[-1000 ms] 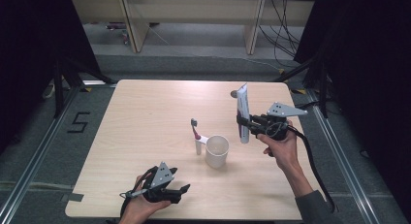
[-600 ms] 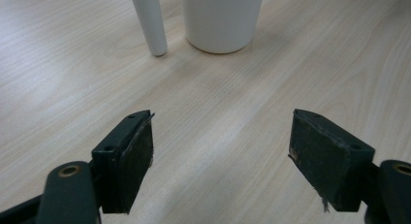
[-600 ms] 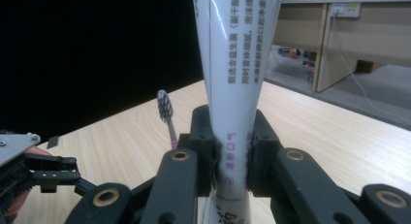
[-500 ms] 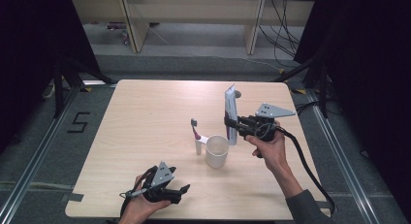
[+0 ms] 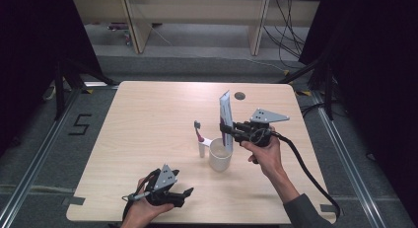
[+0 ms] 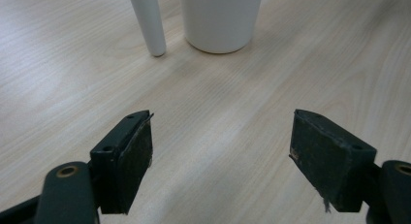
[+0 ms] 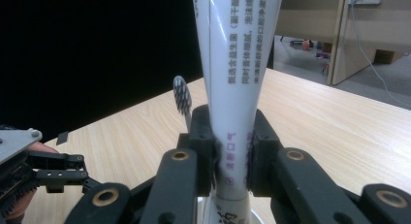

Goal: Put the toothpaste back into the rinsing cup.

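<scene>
My right gripper (image 5: 227, 131) is shut on a white toothpaste tube (image 5: 225, 114), held upright with its lower end over the white cup (image 5: 220, 155). In the right gripper view the tube (image 7: 235, 83) runs up between the jaws of that gripper (image 7: 231, 153). A toothbrush (image 5: 199, 138) stands leaning just left of the cup, its head (image 7: 182, 94) showing behind the tube. My left gripper (image 5: 183, 194) rests open near the table's front edge. Its view looks at the cup (image 6: 220, 18) and the toothbrush handle (image 6: 149, 20) beyond the open left gripper (image 6: 220, 158).
The wooden table (image 5: 148, 109) has a round grommet hole (image 5: 239, 95) at the back. A black cable (image 5: 308, 171) trails from the right gripper toward the front right edge. Dark floor and table legs lie beyond the back edge.
My right gripper has carried the toothpaste tube leftward and forward from the table's right side to just above the cup. The left gripper has stayed put.
</scene>
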Action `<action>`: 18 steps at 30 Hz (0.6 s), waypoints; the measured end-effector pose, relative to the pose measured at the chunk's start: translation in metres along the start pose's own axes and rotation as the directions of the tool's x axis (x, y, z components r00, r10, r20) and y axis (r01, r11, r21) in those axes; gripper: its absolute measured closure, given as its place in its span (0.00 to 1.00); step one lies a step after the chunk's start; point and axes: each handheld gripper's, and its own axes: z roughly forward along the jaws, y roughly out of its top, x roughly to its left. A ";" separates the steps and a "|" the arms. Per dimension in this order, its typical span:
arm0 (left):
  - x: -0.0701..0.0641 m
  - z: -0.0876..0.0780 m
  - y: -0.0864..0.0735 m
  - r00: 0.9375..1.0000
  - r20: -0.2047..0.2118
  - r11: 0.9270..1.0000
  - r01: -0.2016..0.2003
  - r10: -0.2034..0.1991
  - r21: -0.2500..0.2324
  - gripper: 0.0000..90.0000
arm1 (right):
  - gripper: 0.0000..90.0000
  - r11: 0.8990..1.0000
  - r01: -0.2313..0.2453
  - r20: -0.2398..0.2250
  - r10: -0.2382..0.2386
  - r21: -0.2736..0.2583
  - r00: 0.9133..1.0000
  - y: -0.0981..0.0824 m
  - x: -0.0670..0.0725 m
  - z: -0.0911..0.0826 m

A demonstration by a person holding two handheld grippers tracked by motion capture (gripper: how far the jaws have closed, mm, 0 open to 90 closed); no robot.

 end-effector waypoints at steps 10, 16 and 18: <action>0.000 0.000 0.000 1.000 0.003 1.000 0.001 -0.001 0.001 0.25 | 0.85 1.000 -0.017 -0.005 0.017 0.018 1.000 -0.015 -0.002 0.010; 0.000 0.001 0.000 1.000 -0.002 1.000 -0.001 0.001 0.000 0.25 | 0.85 0.998 -0.034 -0.002 0.034 0.056 0.999 -0.023 -0.001 0.015; 0.001 0.001 0.000 1.000 0.005 1.000 -0.004 0.004 0.000 0.25 | 0.85 0.998 -0.012 -0.008 0.012 0.064 1.000 -0.025 -0.002 0.017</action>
